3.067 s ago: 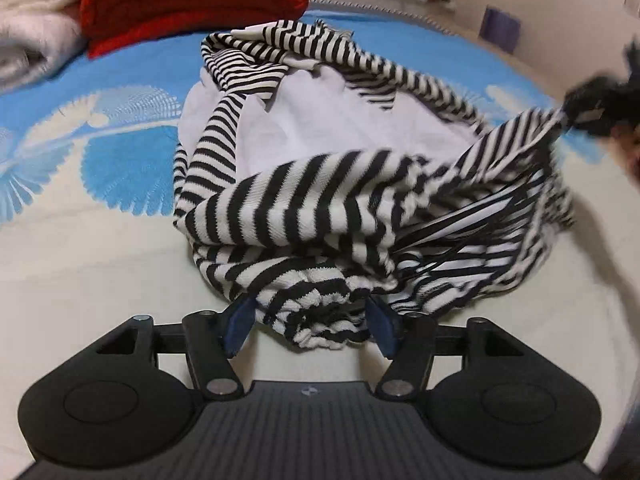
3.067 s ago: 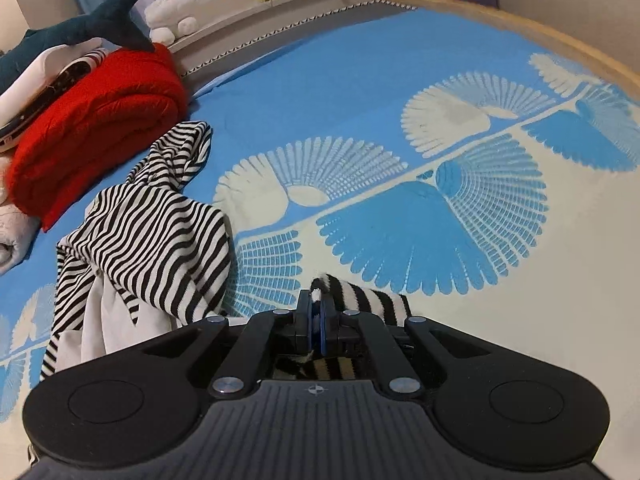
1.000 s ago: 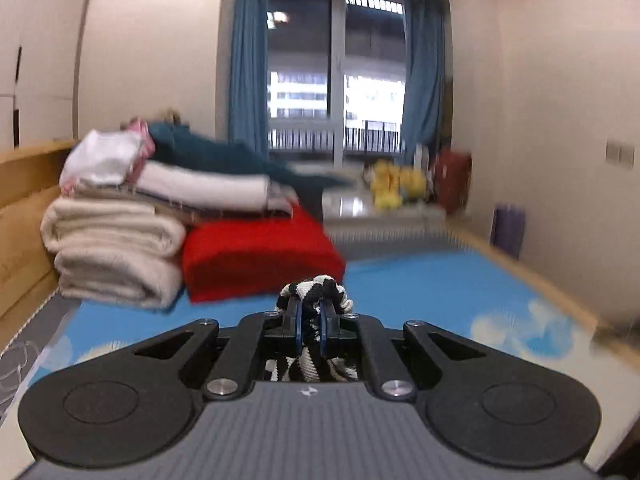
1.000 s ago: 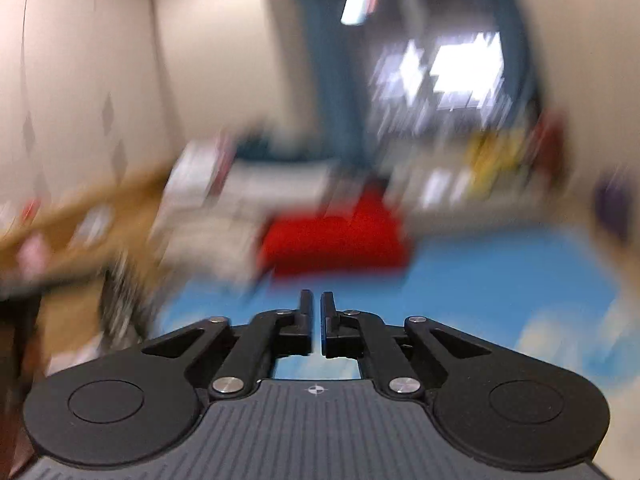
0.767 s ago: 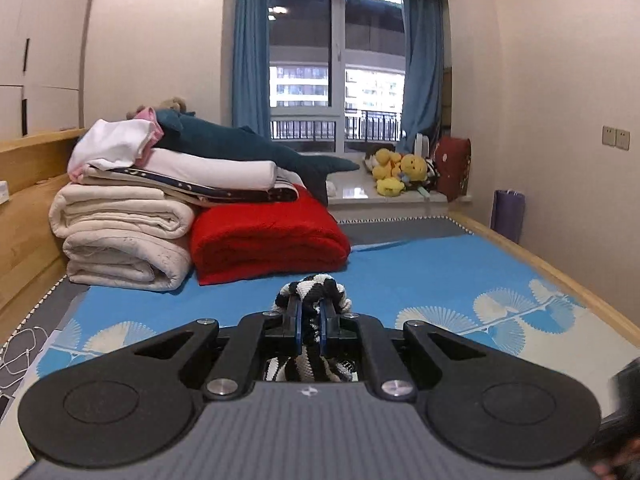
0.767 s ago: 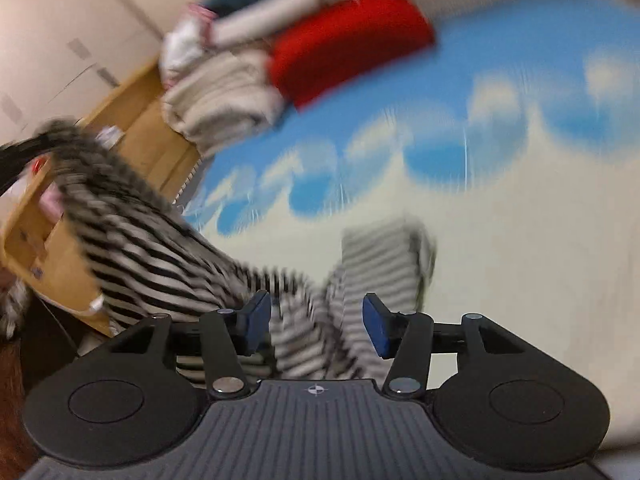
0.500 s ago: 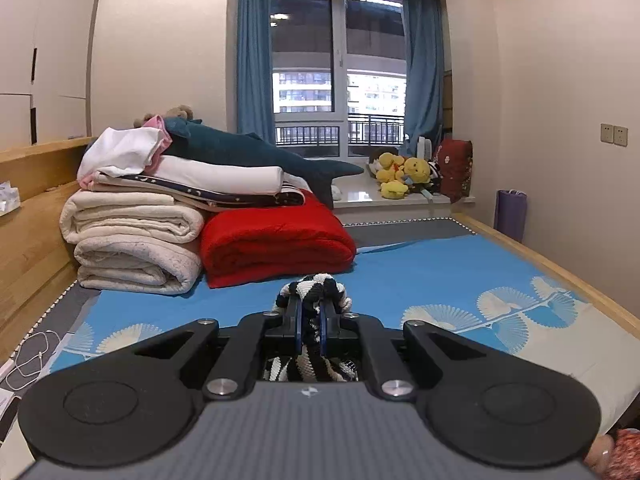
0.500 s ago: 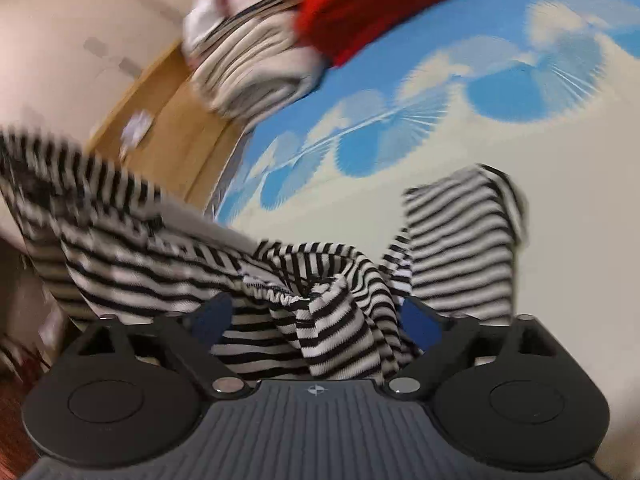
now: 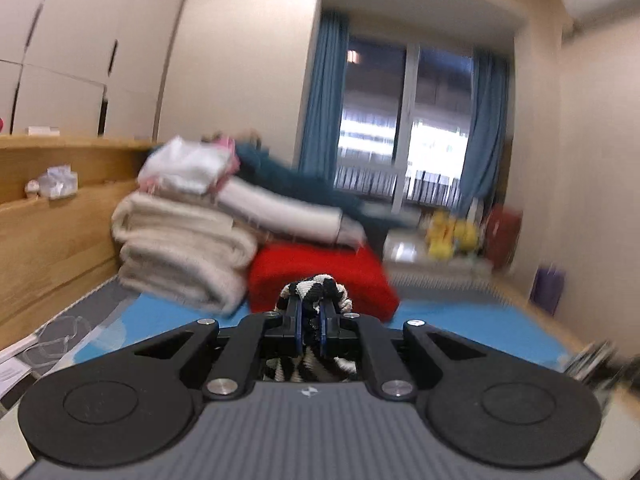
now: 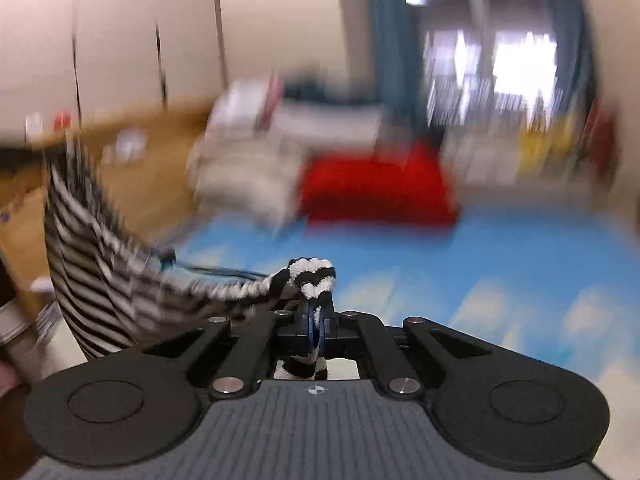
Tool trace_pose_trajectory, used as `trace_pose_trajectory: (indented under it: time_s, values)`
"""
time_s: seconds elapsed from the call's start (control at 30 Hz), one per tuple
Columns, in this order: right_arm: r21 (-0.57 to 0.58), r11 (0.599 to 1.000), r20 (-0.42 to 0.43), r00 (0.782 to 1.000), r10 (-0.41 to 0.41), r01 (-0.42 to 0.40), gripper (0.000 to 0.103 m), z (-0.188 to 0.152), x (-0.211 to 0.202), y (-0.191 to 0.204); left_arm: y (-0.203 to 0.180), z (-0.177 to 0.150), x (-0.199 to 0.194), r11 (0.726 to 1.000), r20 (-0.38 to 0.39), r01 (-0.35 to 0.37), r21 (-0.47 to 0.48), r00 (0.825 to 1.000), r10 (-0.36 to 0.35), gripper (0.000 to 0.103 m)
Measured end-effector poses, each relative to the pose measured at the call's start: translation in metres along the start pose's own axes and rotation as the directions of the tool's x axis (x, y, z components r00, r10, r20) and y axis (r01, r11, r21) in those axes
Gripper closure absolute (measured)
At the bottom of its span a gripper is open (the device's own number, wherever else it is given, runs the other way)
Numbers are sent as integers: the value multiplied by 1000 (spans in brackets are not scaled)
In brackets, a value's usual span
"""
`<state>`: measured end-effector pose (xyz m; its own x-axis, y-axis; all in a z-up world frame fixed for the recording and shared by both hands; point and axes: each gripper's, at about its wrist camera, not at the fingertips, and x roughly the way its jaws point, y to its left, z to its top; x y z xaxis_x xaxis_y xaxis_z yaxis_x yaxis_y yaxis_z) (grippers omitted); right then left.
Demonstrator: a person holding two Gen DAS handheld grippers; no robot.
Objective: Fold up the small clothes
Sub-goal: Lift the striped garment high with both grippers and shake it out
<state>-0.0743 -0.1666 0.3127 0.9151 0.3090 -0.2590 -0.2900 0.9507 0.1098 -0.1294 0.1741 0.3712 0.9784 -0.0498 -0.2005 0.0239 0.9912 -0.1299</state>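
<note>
Holding the striped top (image 10: 100,264) off the bed (image 10: 480,248), you have both grippers clamped on it. Your left gripper (image 9: 311,320) has its blue pads (image 9: 298,326) pinched nearly together on a bunched wad of black-and-white fabric, which pokes up above the fingertips and shows again below them, in the gap before the gripper body. Your right gripper (image 10: 316,320) is pinched the same way on another bunch of the top; from there the cloth runs out to the left of the right wrist view as a taut, twisted band, then widens into a hanging striped panel at the frame's left edge. A thin dark cord (image 10: 208,268) runs along that band.

Both views are blurred, the right one heavily. Beyond the left gripper you face a red blanket (image 9: 320,276) lying on the blue bed cover, with a stack of pale folded blankets (image 9: 180,252) just to its left, against a wooden headboard (image 9: 52,220). Behind them stand blue curtains (image 9: 324,120) and a window (image 9: 408,128). Something yellow (image 9: 448,236) sits on the sill; its shape is too blurred to tell.
</note>
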Motion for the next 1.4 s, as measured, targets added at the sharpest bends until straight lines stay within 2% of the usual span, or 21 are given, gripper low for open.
trace_pose_trajectory:
  time_s: [0.07, 0.13, 0.23, 0.43, 0.53, 0.6, 0.7, 0.77, 0.87, 0.97, 1.03, 1.07, 1.13, 1.23, 1.3, 1.37, 1.4]
  values:
    - [-54, 995, 158, 985, -74, 84, 102, 53, -57, 5, -3, 23, -22, 999, 69, 45, -19, 997, -44, 95]
    - [-82, 987, 287, 952, -108, 137, 102, 94, -110, 18, -12, 49, -50, 997, 150, 78, -11, 986, -76, 95]
    - [-145, 961, 448, 882, -150, 237, 102, 128, -174, 48, -28, 86, -89, 994, 257, 109, 4, 960, -106, 95]
    - [-96, 940, 640, 743, -193, 327, 102, 163, -266, 69, -59, 158, -153, 986, 402, 158, 46, 901, -163, 95]
    - [-83, 930, 693, 691, -205, 359, 102, 183, -295, 74, -76, 187, -166, 987, 446, 149, 63, 880, -162, 95]
    - [-75, 916, 715, 662, -225, 393, 102, 201, -302, 76, -85, 209, -164, 987, 455, 151, 53, 876, -159, 95]
    - [-51, 904, 720, 643, -262, 424, 102, 230, -293, 66, -105, 236, -145, 989, 440, 140, 52, 886, -148, 95]
    - [-35, 889, 702, 645, -302, 456, 102, 246, -267, 50, -121, 249, -113, 991, 412, 118, 56, 902, -130, 95]
    - [6, 889, 616, 699, -365, 458, 102, 264, -192, 15, -141, 247, -29, 995, 336, 72, 68, 937, -91, 95]
    - [66, 894, 503, 759, -413, 443, 102, 260, -93, -41, -152, 232, 74, 998, 212, 29, 54, 976, -40, 95]
    - [120, 899, 440, 789, -429, 421, 102, 256, -35, -72, -158, 225, 136, 999, 133, -12, 33, 991, 8, 95]
    - [143, 898, 420, 796, -436, 416, 102, 256, -9, -84, -165, 227, 157, 998, 122, -31, 46, 992, 25, 95]
    - [176, 894, 416, 792, -447, 412, 102, 266, 33, -91, -176, 242, 184, 997, 137, -60, 56, 989, 52, 95]
    - [200, 890, 508, 733, -453, 411, 102, 297, 46, -83, -185, 286, 182, 998, 228, -69, 7, 971, 66, 95]
    - [212, 892, 598, 669, -442, 400, 102, 320, 28, -72, -184, 303, 163, 998, 308, -55, -37, 949, 64, 95]
    - [203, 890, 667, 608, -431, 408, 102, 329, 12, -67, -181, 312, 141, 998, 373, -45, -34, 926, 55, 95]
    - [185, 895, 693, 592, -412, 407, 102, 326, 1, -65, -178, 309, 132, 999, 389, -38, -24, 920, 45, 95]
